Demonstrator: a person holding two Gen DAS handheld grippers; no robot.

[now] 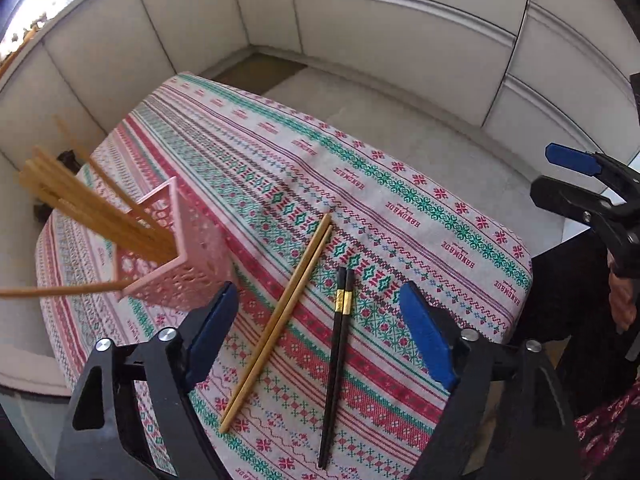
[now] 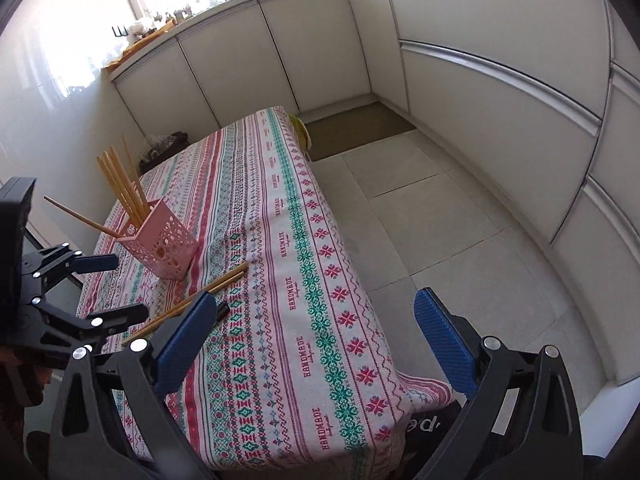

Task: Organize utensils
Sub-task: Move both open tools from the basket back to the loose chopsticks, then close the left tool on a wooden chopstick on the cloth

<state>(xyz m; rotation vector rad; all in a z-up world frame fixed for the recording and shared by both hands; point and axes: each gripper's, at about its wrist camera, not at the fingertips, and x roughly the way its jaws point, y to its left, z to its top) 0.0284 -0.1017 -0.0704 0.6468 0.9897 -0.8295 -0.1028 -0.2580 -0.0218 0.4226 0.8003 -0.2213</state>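
A pink perforated holder point(image 1: 176, 252) stands on the patterned tablecloth point(image 1: 280, 152) with several wooden chopsticks point(image 1: 92, 208) leaning in it. A loose wooden chopstick pair point(image 1: 280, 320) and a black pair with gold bands point(image 1: 338, 352) lie flat on the cloth. My left gripper point(image 1: 320, 332) is open and empty, held above the two loose pairs. My right gripper point(image 2: 312, 340) is open and empty over the table's near right edge. In the right wrist view the holder point(image 2: 164, 240) and the wooden pair point(image 2: 192, 300) show at left; the black pair is mostly hidden behind my finger.
White cabinets point(image 2: 480, 80) surround the table on the far and right sides. A tiled floor point(image 2: 440, 220) with a brown mat point(image 2: 352, 128) lies right of the table. A dark bag point(image 2: 168, 144) sits beyond the table's far left corner.
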